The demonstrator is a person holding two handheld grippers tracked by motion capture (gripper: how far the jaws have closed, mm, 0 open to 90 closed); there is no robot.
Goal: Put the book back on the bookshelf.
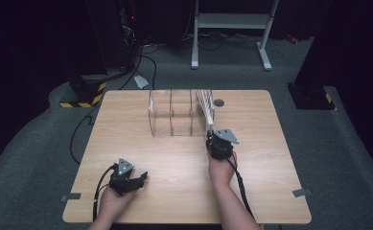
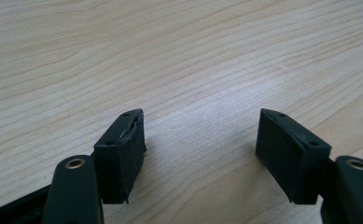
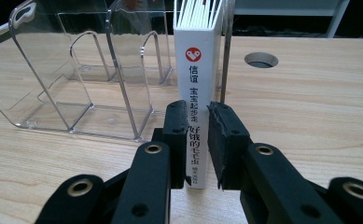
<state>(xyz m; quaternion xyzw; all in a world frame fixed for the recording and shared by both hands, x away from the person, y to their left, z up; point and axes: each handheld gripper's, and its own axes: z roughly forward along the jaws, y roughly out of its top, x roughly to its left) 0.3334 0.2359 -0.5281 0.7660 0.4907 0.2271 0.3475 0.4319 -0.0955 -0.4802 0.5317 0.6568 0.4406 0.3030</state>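
Observation:
A clear plastic file holder (image 1: 172, 114) (image 3: 76, 70) with several upright dividers stands at the back middle of the wooden table (image 1: 184, 191). A thin white book (image 1: 204, 108) (image 3: 198, 60) stands upright at the holder's right end, its spine with dark characters and a red logo facing me. My right gripper (image 1: 212, 136) (image 3: 198, 126) is shut on the lower part of that spine. At the table's front left my left gripper (image 1: 143, 176) (image 2: 200, 140) rests low over bare wood, open with nothing between its jaws.
A round cable hole (image 1: 218, 102) (image 3: 261, 59) lies in the tabletop just right of the holder. Beyond the table a white metal stand (image 1: 232, 28) sits on the grey floor, with cables and a yellow-black striped base (image 1: 86, 93) at the back left.

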